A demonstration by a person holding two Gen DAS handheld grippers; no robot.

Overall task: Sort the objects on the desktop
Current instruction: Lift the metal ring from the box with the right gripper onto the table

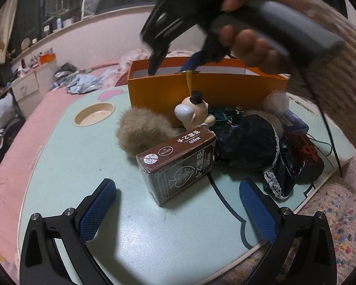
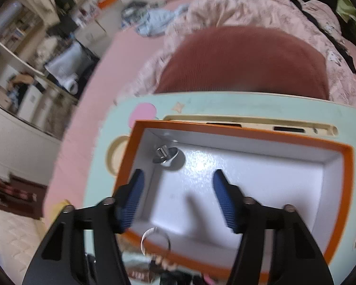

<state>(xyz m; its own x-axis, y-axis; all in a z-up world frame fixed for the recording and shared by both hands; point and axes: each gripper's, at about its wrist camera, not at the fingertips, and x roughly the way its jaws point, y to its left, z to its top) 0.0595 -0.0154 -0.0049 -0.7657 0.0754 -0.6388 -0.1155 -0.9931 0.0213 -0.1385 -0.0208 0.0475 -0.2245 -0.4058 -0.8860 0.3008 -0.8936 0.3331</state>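
Orange box (image 2: 346,190) on tabletop (image 1: 83,166): one small metal item (image 2: 165,155) lodged in its far-left corner. Right tongs (image 2: 178,197) poised above, released, nothing gripped. Left tongs (image 1: 178,211) released, near brown card box (image 1: 178,163).

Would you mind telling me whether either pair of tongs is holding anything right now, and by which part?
Nothing is held. The left tongs stand open short of the brown card box; the right tongs hang open and empty over the orange box.

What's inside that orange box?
One small shiny metal trinket lies in a corner of the orange box; its white floor otherwise looks bare. The near edge is hidden by the gripper.
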